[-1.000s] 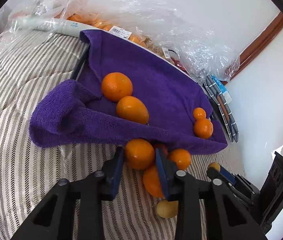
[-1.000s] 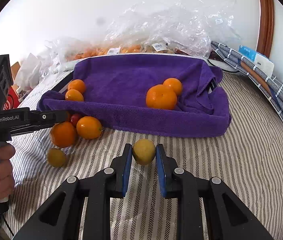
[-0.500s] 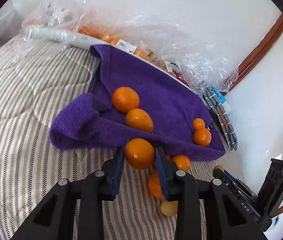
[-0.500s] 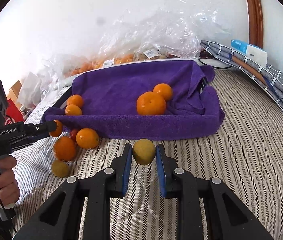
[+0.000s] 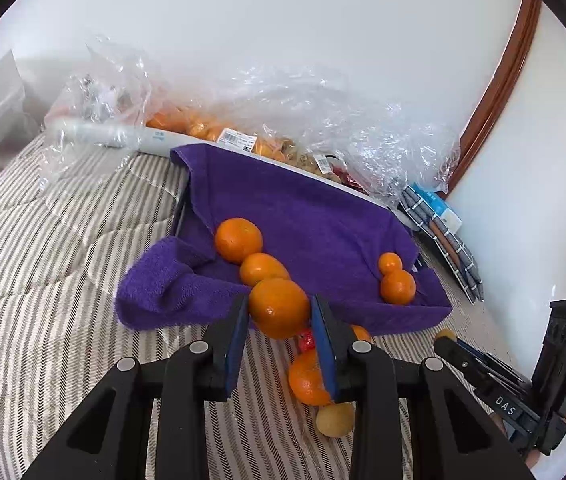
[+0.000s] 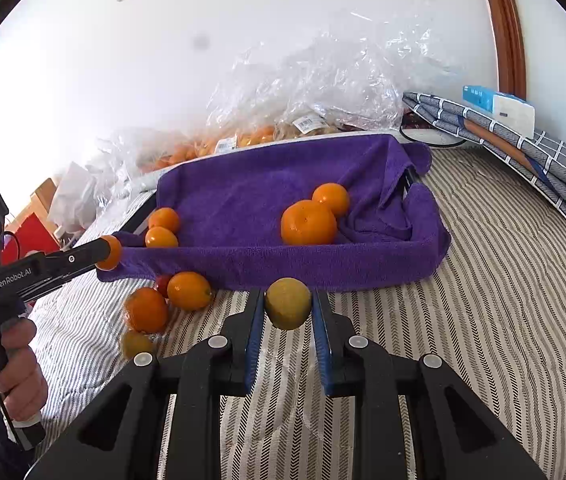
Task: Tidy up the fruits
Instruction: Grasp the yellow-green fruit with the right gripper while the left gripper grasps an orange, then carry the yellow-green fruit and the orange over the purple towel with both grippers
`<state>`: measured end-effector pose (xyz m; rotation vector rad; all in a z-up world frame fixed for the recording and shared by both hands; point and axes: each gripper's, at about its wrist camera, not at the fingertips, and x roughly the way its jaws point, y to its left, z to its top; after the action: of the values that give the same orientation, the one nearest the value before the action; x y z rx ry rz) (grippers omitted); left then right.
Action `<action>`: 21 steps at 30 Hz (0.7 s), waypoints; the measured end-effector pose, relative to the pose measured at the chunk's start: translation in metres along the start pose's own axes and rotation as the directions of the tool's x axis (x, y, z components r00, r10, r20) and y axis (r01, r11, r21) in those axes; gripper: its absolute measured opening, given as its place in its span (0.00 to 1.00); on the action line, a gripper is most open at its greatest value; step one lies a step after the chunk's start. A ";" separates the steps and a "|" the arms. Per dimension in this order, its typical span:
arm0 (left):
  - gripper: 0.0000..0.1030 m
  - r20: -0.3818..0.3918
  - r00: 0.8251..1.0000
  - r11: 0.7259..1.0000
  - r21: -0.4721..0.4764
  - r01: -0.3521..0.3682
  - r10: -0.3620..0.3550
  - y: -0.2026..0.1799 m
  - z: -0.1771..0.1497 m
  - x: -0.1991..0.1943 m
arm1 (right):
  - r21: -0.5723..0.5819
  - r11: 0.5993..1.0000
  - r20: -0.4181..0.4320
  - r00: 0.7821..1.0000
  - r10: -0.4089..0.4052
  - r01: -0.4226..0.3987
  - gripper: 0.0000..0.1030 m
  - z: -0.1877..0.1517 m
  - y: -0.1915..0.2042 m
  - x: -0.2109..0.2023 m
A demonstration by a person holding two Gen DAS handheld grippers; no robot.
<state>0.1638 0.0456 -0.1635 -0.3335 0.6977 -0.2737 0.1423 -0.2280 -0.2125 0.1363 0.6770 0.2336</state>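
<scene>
My left gripper [image 5: 279,312] is shut on an orange [image 5: 278,307], held above the bed at the near rim of the purple towel-lined tray [image 5: 323,216]. From the right wrist view that same orange [image 6: 110,252] hangs at the tray's left corner. My right gripper [image 6: 287,305] is shut on a yellow-green lemon [image 6: 287,303], just before the tray's front wall [image 6: 323,264]. Several oranges lie inside the tray, two on each side [image 6: 307,222] [image 6: 161,237]. Loose oranges [image 6: 189,290] [image 6: 145,309], a small red fruit [image 6: 162,282] and another lemon [image 6: 136,343] lie on the bed by the tray's left corner.
The striped bed cover [image 6: 503,300] runs right of the tray. Crumpled clear plastic bags with more fruit [image 6: 315,92] sit behind the tray against the white wall. A folded checked cloth with a small box [image 6: 523,136] lies at back right. A person's hand [image 6: 15,372] holds the left gripper's handle.
The left gripper has risen with its orange, from the loose pile to the level of the tray's near rim. The right gripper has kept its lemon and barely shifted.
</scene>
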 end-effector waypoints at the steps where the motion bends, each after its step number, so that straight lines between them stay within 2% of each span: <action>1: 0.29 0.006 1.000 1.000 0.001 -0.003 0.003 -0.001 0.000 -0.001 | 0.007 1.000 0.002 1.000 -0.001 0.001 0.23 0.000 -0.001 0.000; 5: 0.29 0.025 0.999 1.000 0.011 -0.025 0.024 -0.002 0.001 -0.004 | 0.033 0.999 0.020 1.000 0.002 -0.003 0.23 0.002 -0.007 -0.003; 14: 0.29 0.040 0.999 1.000 0.016 -0.026 0.025 -0.003 0.001 -0.007 | 0.084 0.996 0.043 0.999 0.004 -0.008 0.23 0.003 -0.017 -0.007; 21: 0.29 0.039 0.999 0.999 0.007 -0.032 0.032 -0.002 0.002 -0.007 | 0.081 0.997 0.045 0.999 0.006 -0.010 0.23 0.003 -0.017 -0.007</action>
<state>0.1599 0.0468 -0.1575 -0.3194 0.6634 -0.2389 0.1419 -0.2467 -0.2093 0.2220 0.6416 0.2104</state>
